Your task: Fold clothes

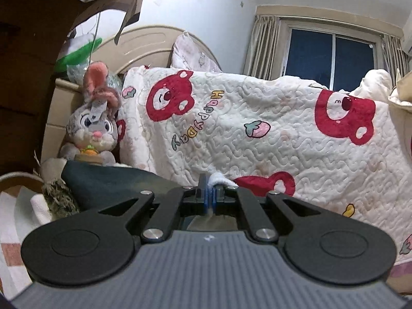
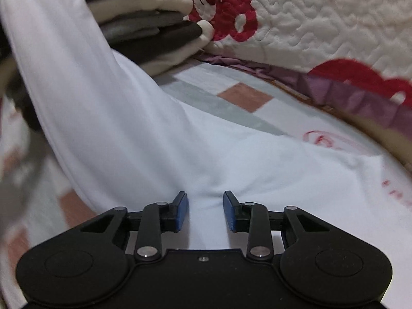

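Left gripper (image 1: 211,193) pinches a white cloth edge between closed pads. Right gripper (image 2: 206,211) hovers, jaws apart, empty, over the white garment (image 2: 144,139) on the bed beside the folded stack (image 2: 154,28); the lifted band runs up-left from it, so right is nearer.

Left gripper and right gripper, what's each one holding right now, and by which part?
The left gripper has its jaws shut on a small bunched bit of white cloth; which part of the garment cannot be told. The right gripper holds nothing, jaws open over the white garment.
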The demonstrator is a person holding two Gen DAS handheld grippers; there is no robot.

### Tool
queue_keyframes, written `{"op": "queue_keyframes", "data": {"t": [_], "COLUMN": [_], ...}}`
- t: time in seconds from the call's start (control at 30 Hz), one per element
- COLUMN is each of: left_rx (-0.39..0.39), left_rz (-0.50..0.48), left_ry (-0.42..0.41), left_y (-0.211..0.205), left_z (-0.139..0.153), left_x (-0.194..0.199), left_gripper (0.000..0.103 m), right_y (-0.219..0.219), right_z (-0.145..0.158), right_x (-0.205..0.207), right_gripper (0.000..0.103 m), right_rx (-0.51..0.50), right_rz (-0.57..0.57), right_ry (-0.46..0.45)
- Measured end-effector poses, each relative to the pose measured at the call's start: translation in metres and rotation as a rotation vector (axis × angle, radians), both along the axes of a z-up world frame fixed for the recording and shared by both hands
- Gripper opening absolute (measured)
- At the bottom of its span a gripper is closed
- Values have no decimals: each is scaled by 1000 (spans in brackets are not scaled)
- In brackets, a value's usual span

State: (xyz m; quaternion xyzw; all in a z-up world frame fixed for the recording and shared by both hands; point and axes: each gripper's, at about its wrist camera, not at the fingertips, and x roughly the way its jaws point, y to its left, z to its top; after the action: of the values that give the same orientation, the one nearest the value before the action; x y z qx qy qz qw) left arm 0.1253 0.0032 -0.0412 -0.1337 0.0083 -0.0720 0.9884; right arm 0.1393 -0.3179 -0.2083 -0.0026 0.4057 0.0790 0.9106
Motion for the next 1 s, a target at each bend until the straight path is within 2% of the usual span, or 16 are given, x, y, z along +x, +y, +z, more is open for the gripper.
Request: {"op": "queue_keyframes", "data": {"t": [0.07,0.13,0.2,0.27,0.33,0.43,0.53,0.63,0.73,0.83,1.0], "left_rx": [-6,-2,14,41,54,74,95,120,156,214,241], "left_rz": [-5,-15,-26,-52,-119,-259,-345,-484,-528,-567,-730], "left_ry": [15,16,4,-15,-34,10,78,71,69,168,503], "left_y": [-1,-2,-5,-9,-13,-31,-62,-100,-143,-189,-237], "left_z": [-3,-3,-3,0,2,-3,-22,-30,-37,-60,-117], "left_x": [1,0,-2,-7,-12,-7,-6,-23,-45,-56,-51], "left_gripper": [3,3,3,3,3,4,4,4,4,4,6], "right_y": [13,19,14,-3,-34,-89,-126,-132,-137,-142,-151], "right_z": [-3,-5,-1,8,19,24,15,12,10,8,4], "right_x": [4,8,9,1,-22,-65,-100,-119,-138,-158,-190], "right_gripper": [37,37,37,38,59,60,60,60,60,60,61], "right_rx": [-33,-16,42,146,261,336,293,266,239,212,166], "right_rz": [32,39,25,11,-86,-299,-438,-458,-478,-498,-530], "right_ry": [-13,-18,-2,12,-23,-46,67,75,84,92,106]}}
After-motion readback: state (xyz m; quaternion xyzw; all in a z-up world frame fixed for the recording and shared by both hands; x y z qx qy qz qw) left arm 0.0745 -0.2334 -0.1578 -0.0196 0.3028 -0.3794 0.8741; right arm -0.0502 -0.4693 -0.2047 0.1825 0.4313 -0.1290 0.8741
